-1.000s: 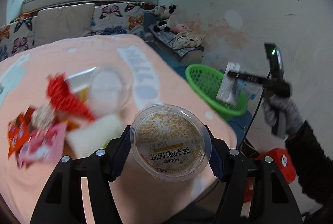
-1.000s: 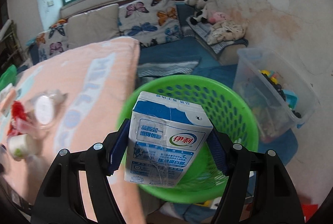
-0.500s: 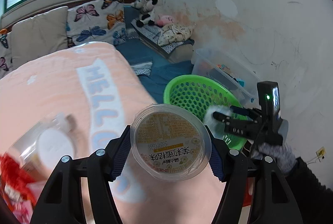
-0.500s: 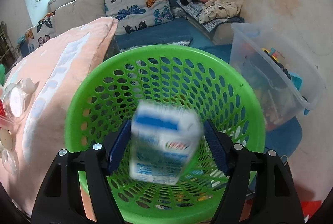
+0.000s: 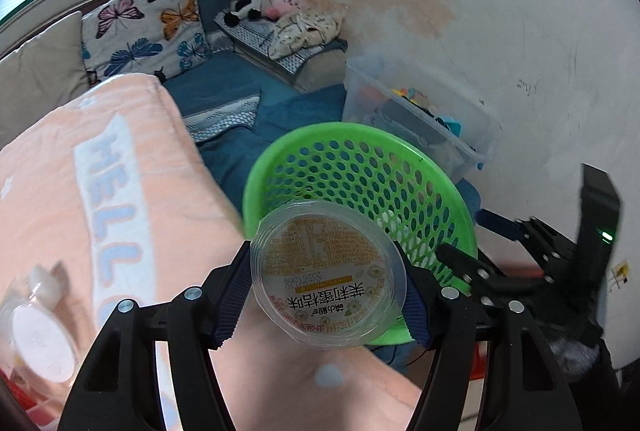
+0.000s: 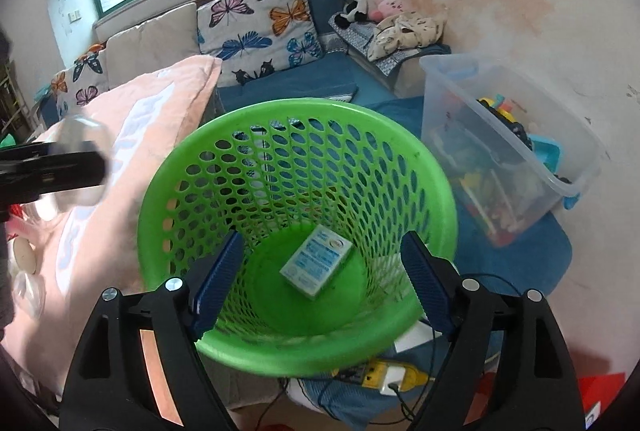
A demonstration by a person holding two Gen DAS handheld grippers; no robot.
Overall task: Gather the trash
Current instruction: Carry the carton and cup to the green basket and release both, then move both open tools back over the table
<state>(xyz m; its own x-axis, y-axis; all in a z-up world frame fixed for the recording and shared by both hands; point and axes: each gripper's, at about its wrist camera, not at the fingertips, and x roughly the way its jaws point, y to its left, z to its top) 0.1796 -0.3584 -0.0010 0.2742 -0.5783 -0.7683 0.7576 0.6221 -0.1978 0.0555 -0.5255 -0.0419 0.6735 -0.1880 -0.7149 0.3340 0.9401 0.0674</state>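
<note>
Showing the moment just after the first drop, both views centre on the round green perforated plastic basket (image 6: pixel 298 231), which stands on the floor just beside the peach towel-covered table (image 5: pixel 60 199). Half a second ago the blue-and-white milk carton (image 6: pixel 316 261) was falling blurred between the blue pads; it now lies flat on the basket floor, so that piece of trash is collected. Right gripper (image 6: pixel 320 277): jaws spread wide, holding nothing, poised over the basket mouth. Left gripper (image 5: pixel 326 295): jaws closed against the sides of the clear round plastic cup with a yellow printed label (image 5: pixel 326 271), and it has swung from over the table to the near rim of the basket, the cup overlapping that rim in the left wrist view. By this reading the cup is the next item to be released, once it sits fully over the opening. Further clear lidded cups (image 5: pixel 36 335) and red wrappers remain on the table, so the task is not finished.
</note>
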